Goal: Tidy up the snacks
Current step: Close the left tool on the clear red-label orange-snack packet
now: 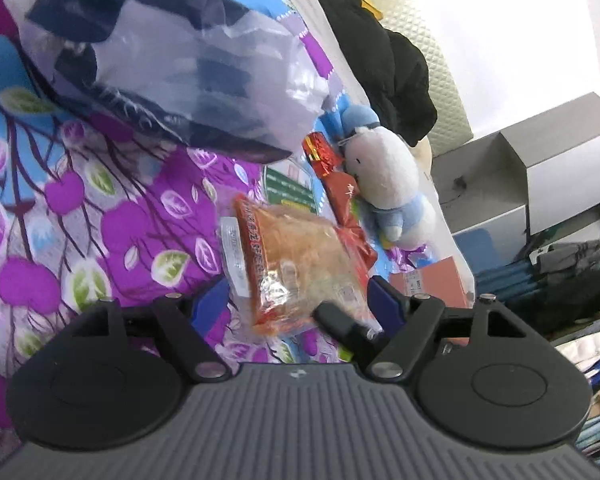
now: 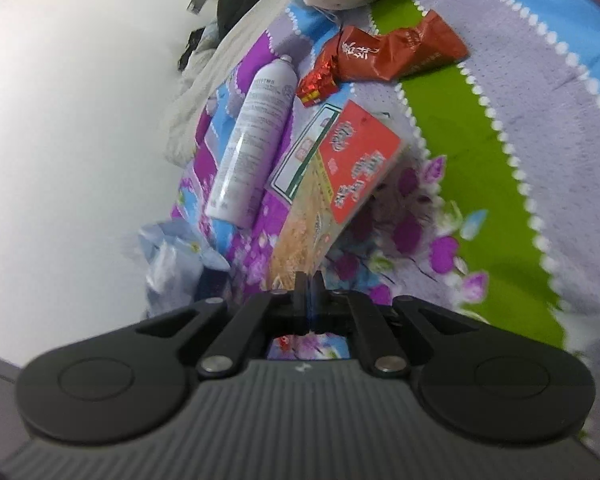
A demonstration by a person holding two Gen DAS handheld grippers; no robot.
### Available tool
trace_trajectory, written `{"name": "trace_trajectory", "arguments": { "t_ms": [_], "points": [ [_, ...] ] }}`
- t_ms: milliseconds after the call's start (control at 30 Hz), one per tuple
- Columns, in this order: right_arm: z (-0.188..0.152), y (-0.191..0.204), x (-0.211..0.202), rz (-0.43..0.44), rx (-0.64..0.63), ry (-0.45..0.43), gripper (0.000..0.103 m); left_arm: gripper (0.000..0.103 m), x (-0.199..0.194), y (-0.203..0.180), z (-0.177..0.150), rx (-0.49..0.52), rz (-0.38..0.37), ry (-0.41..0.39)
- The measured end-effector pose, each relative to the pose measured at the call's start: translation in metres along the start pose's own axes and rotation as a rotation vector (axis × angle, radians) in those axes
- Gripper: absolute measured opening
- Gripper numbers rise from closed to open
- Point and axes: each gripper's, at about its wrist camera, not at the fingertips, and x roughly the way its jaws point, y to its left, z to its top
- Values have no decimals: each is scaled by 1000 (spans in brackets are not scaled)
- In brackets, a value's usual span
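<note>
My right gripper (image 2: 309, 280) is shut on the corner of an orange-red clear snack packet (image 2: 340, 172) and holds it above the flowered bedspread. The same packet (image 1: 300, 264) shows in the left wrist view, with the right gripper's black finger (image 1: 340, 320) on its near corner. My left gripper (image 1: 300, 304) is open, its blue pads either side of the packet without touching it. A dark red snack bag (image 2: 396, 54), a small shiny red wrapper (image 2: 316, 80) and a green-and-white packet (image 1: 290, 188) lie on the bed beyond.
A white spray can (image 2: 256, 140) lies on the bedspread left of the packet. A plastic bag of dark clothes (image 1: 172, 60) sits at the left. A white-and-blue plush toy (image 1: 384, 176) and black clothing (image 1: 380, 56) lie at the back. Grey boxes (image 1: 520, 168) stand beside the bed.
</note>
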Motion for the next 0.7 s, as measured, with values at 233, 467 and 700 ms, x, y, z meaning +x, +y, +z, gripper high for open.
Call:
{"name": "trace_trajectory", "arguments": {
  "t_ms": [233,467,700],
  "points": [
    [-18,-11,-12,12,35,45,3,75,6,-6,-7,15,56,23],
    [-20,-4,-17,0,-9,50,4,43,5,-10,-15,69,136,20],
    [-22,1,-19,-88,-55,62,9,6,3,-8,-23,144,191,8]
  ]
}}
